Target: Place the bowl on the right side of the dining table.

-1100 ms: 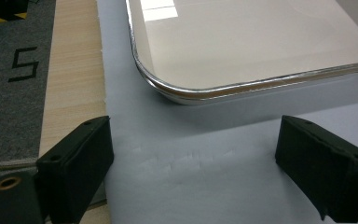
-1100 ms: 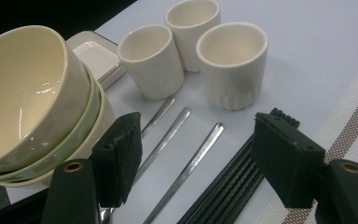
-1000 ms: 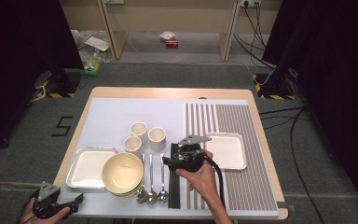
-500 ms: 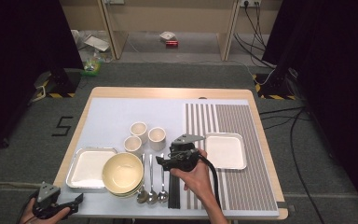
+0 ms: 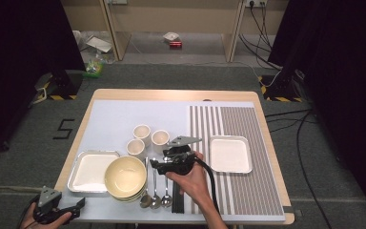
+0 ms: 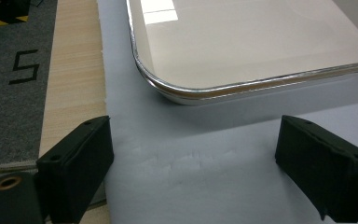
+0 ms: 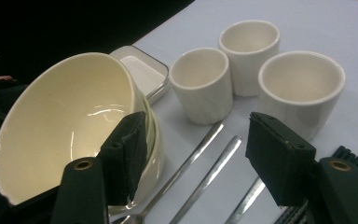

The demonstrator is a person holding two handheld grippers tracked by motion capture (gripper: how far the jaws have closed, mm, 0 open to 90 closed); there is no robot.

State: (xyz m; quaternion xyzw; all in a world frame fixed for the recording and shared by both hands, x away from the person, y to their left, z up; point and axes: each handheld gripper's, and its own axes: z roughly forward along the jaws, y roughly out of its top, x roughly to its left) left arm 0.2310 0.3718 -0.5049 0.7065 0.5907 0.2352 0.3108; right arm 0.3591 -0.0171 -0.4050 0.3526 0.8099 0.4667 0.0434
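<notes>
My right gripper (image 5: 158, 163) hovers over the handles of three spoons (image 5: 155, 191), pointing left at a stack of cream bowls (image 5: 125, 177). In the right gripper view its jaws (image 7: 198, 149) stand open and have just been closing a little. The spoon handles (image 7: 200, 147) lie below the gap, and the left jaw overlaps the rim of the top bowl (image 7: 60, 121). Three white cups (image 7: 203, 84) stand just beyond. My left gripper (image 5: 76, 207) rests at the table's front left corner, open (image 6: 196, 158), facing the corner of a metal-rimmed tray (image 6: 205, 91).
A second white tray (image 5: 229, 153) sits on the striped mat to the right. Dark sticks (image 5: 178, 200) lie beside the spoons. The left tray (image 5: 90, 169) is partly under the bowls. The far half of the pale mat (image 5: 124, 114) is bare.
My right gripper has moved left, from beside the right tray to above the spoon handles near the bowls. The left gripper has stayed put.
</notes>
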